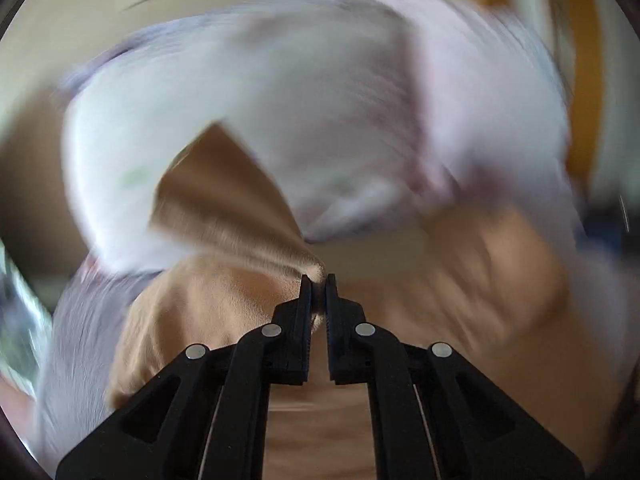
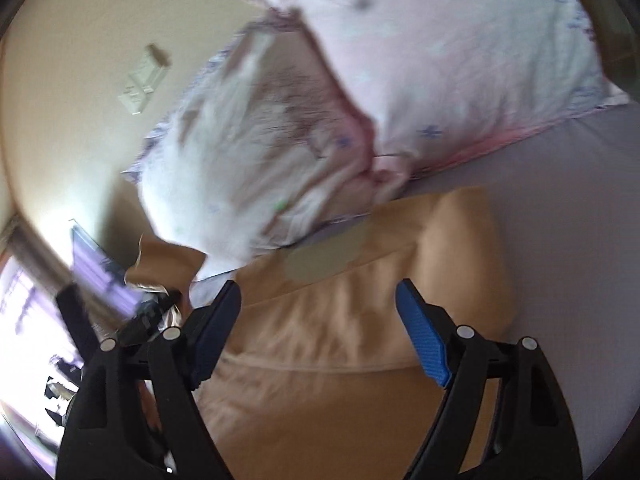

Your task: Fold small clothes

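A tan garment (image 2: 360,320) lies on the lilac bed sheet (image 2: 568,240), with a grey patch near its upper edge. My left gripper (image 1: 318,280) is shut on a pinched tip of the tan garment (image 1: 224,208) and holds it lifted; the left wrist view is blurred by motion. My right gripper (image 2: 320,300) is open and empty, its blue fingers (image 2: 420,332) spread just above the garment's middle. The left gripper also shows at the left of the right wrist view (image 2: 160,304), holding a raised corner of the garment.
Two white and pink patterned pillows (image 2: 440,60) lie at the head of the bed behind the garment, seen in the left wrist view too (image 1: 320,100). A beige wall with a white switch plate (image 2: 142,80) is behind. A bright window (image 2: 24,320) is at the left.
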The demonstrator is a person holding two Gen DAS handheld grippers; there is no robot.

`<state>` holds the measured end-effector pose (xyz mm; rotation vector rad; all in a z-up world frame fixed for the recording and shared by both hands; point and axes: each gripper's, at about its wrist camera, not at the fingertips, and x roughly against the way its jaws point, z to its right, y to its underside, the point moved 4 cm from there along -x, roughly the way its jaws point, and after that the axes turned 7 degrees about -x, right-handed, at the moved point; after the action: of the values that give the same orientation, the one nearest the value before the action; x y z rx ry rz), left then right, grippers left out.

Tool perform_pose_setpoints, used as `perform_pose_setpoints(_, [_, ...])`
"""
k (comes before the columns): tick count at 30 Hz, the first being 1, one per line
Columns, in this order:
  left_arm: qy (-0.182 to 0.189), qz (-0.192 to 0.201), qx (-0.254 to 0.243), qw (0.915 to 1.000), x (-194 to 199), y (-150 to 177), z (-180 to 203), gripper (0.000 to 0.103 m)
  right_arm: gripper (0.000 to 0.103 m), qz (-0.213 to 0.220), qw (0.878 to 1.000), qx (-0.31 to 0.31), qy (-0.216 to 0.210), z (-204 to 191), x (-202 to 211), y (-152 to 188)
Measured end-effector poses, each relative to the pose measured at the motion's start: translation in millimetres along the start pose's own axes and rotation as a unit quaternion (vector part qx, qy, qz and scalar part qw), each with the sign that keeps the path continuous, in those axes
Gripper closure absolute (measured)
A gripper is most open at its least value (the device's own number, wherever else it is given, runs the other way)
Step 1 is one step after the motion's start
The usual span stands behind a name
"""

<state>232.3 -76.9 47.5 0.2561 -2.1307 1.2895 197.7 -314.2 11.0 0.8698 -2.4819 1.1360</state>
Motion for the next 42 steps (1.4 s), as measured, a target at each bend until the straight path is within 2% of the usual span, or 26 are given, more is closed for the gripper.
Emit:
perform_pose_setpoints(1, [-0.002, -0.01, -0.056, 0.9984, -7.1, 4.0, 33.7, 0.097, 0.024, -0.014, 1.0, -0.013, 0.006, 10.3, -7.6, -1.4])
perform_pose_setpoints(3, [-0.022, -0.017, -0.16, 0.9867, -13.6, 20.4, 89.2, 0.097, 0.026, -0.051, 0.998, -0.04, 0.01, 28.3, -23.4, -2.2])
perform_pose_setpoints(5, [-0.036, -0.008, -0.204, 0.9783, -1.8, 36.5, 109.7, 0.096, 0.034, -0.079, 0.996, -0.047, 0.009, 35.8, -35.6, -2.7])
perform_pose_setpoints(7, [-0.024, -0.003, -0.2, 0.9795, 15.4, 45.0, 104.9, 0.094, 0.046, -0.103, 0.994, -0.039, 0.021, 37.0, -48.6, -1.0])
perform_pose_setpoints(9, [-0.003, -0.008, -0.167, 0.9858, 32.3, 56.9, 83.3, 0.081, 0.053, -0.124, 0.991, -0.033, 0.038, 37.9, -65.9, 1.9])
perform_pose_setpoints(10, [0.001, -0.012, -0.152, 0.9882, 37.8, 61.3, 76.9, 0.068, 0.054, -0.133, 0.99, -0.03, 0.043, 38.1, -73.3, 4.3])
perform_pose_setpoints(11, [-0.001, -0.02, -0.136, 0.9905, 42.5, 68.2, 62.5, 0.063, 0.056, -0.144, 0.988, -0.025, 0.049, 37.7, -81.3, 7.2])
perform_pose_setpoints(13, [-0.014, -0.038, -0.115, 0.9925, 44.9, 81.7, 40.7, 0.063, 0.061, -0.159, 0.986, -0.011, 0.055, 33.1, -93.2, 15.2])
perform_pose_setpoints(15, [-0.024, -0.065, -0.092, 0.9933, 47.1, 97.3, 22.7, 0.063, 0.062, -0.15, 0.986, 0.022, 0.066, 22.0, -92.2, 22.6])
perform_pose_setpoints(17, [-0.031, -0.087, -0.072, 0.993, 44.7, 109.7, 7.5, 0.063, 0.072, -0.164, 0.984, 0.045, 0.06, 12.4, -94.7, 32.5])
perform_pose_setpoints(19, [-0.033, -0.104, -0.055, 0.9925, 41.5, 119.1, -3.0, 0.063, 0.074, -0.155, 0.982, 0.077, 0.078, 5.5, -94.2, 38.9])
perform_pose_setpoints(20, [-0.033, -0.115, -0.045, 0.9918, 36.8, 124.3, -8.2, 0.063, 0.09, -0.156, 0.98, 0.095, 0.082, 1.6, -95.1, 42.1])
perform_pose_setpoints(21, [-0.03, -0.12, -0.038, 0.9916, 37.1, 130.0, -9.1, 0.062, 0.1, -0.165, 0.978, 0.103, 0.073, -1.6, -96.4, 46.7])
perform_pose_setpoints(24, [-0.024, -0.116, -0.017, 0.9929, 41.1, 133.1, -16.0, 0.057, 0.1, -0.118, 0.982, 0.124, 0.085, -11.2, -83.8, 40.2])
perform_pose_setpoints(27, [-0.022, -0.116, -0.011, 0.993, 41.0, 134.0, -17.1, 0.057, 0.1, -0.03, 0.991, 0.096, 0.089, -11.3, -52.7, 2.8])
perform_pose_setpoints(28, [-0.023, -0.115, -0.011, 0.993, 43.3, 135.6, -16.7, 0.057, 0.1, 0.008, 0.991, 0.086, 0.103, -6.1, -39.9, -9.9])
perform_pose_setpoints(30, [-0.023, -0.114, -0.009, 0.9932, 46.0, 137.3, -16.0, 0.057, 0.1, 0.033, 0.988, 0.068, 0.137, 10.8, -30.2, -22.1])
perform_pose_setpoints(32, [-0.021, -0.113, -0.003, 0.9934, 44.9, 139.1, -16.2, 0.057, 0.096, 0.001, 0.977, 0.072, 0.202, 32.6, -43.2, -22.8])
perform_pose_setpoints(33, [-0.019, -0.113, 0.0, 0.9934, 45.8, 139.6, -16.3, 0.056, 0.088, -0.013, 0.97, 0.063, 0.235, 44.5, -47.8, -21.8])
perform_pose_setpoints(34, [-0.018, -0.113, 0.001, 0.9934, 43.0, 138.8, -17.2, 0.056, 0.086, -0.009, 0.971, 0.051, 0.235, 48.8, -44.2, -23.0])
perform_pose_setpoints(35, [-0.016, -0.113, 0.004, 0.9934, 43.1, 139.3, -18.1, 0.055, 0.08, 0.005, 0.975, 0.037, 0.218, 49.7, -36.6, -24.7])
perform_pose_setpoints(36, [-0.016, -0.113, 0.006, 0.9934, 42.8, 139.5, -19.0, 0.054, 0.067, 0.023, 0.981, 0.028, 0.189, 45.7, -27.8, -27.4])
perform_pose_setpoints(38, [-0.018, -0.114, 0.01, 0.9933, 42.7, 139.7, -20.4, 0.051, 0.052, 0.036, 0.987, 0.048, 0.147, 30.4, -21.5, -26.6])
perform_pose_setpoints(39, [-0.017, -0.114, 0.012, 0.9932, 42.7, 139.5, -20.6, 0.051, 0.051, 0.027, 0.988, 0.062, 0.138, 23.6, -25.9, -23.2])
perform_pose_setpoints(41, [-0.015, -0.114, 0.017, 0.9932, 42.3, 139.3, -21.1, 0.051, 0.048, -0.032, 0.988, 0.079, 0.128, 18.4, -48.4, -10.8])
perform_pose_setpoints(42, [-0.013, -0.112, 0.021, 0.9934, 42.7, 139.8, -21.6, 0.051, 0.042, -0.062, 0.986, 0.075, 0.133, 26.6, -56.5, -6.2])
